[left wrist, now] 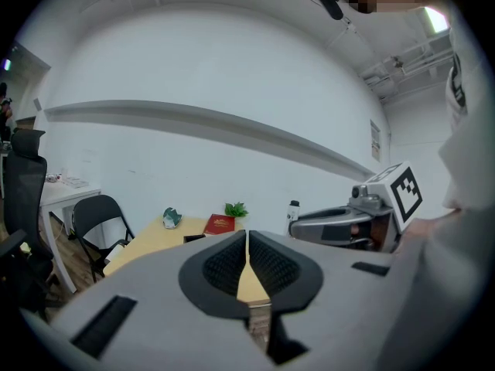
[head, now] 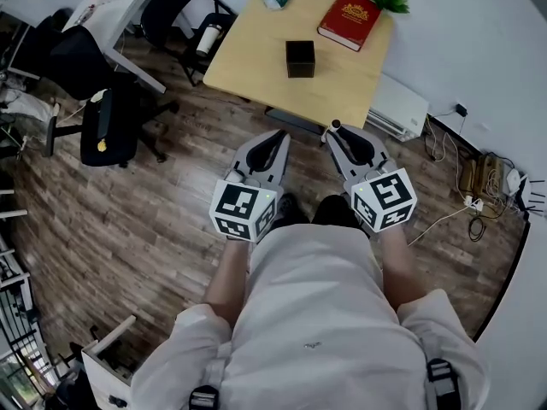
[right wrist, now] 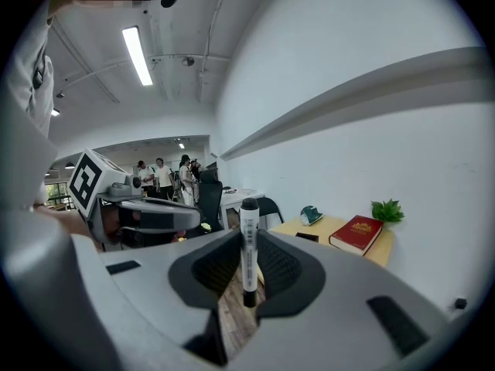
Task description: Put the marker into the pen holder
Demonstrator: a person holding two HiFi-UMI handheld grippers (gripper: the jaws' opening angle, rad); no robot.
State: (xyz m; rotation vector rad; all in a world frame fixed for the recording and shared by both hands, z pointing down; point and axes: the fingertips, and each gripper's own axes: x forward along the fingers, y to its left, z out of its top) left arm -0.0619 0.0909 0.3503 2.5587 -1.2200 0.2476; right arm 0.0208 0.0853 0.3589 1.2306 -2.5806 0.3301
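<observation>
1. Right gripper [head: 340, 137]: its jaws are clamped on the marker [right wrist: 248, 242]. The marker stands upright across the jaws, with 1 end above the pads and 1 end below.

2. Left gripper [left wrist: 247, 246]: its jaws are together with nothing between them. It is level with the right gripper and just beside it.

3. Holder [head: 300, 59]: a black cube near the middle of the table [head: 248, 58], with bare top all round it. A red book [head: 349, 19] lies behind it to the right, apart from it.

4. Governing relation: in the head view the holder lies ahead of both grippers and well apart from them, with open floor between. It sits ahead of the gap between the 2 grippers, so it lies forward and slightly left of the marker. Neither gripper is clearly nearer, but only the right one carries the load.

5. Axis: the holder appears to open upward. The marker's long axis is already close to vertical, so little re-orientation should be required.

6. Judgement: the task is at the carry stage. The next move calls for an advance to the table and a small leftward correction to bring the marker's lower end over the holder.
</observation>
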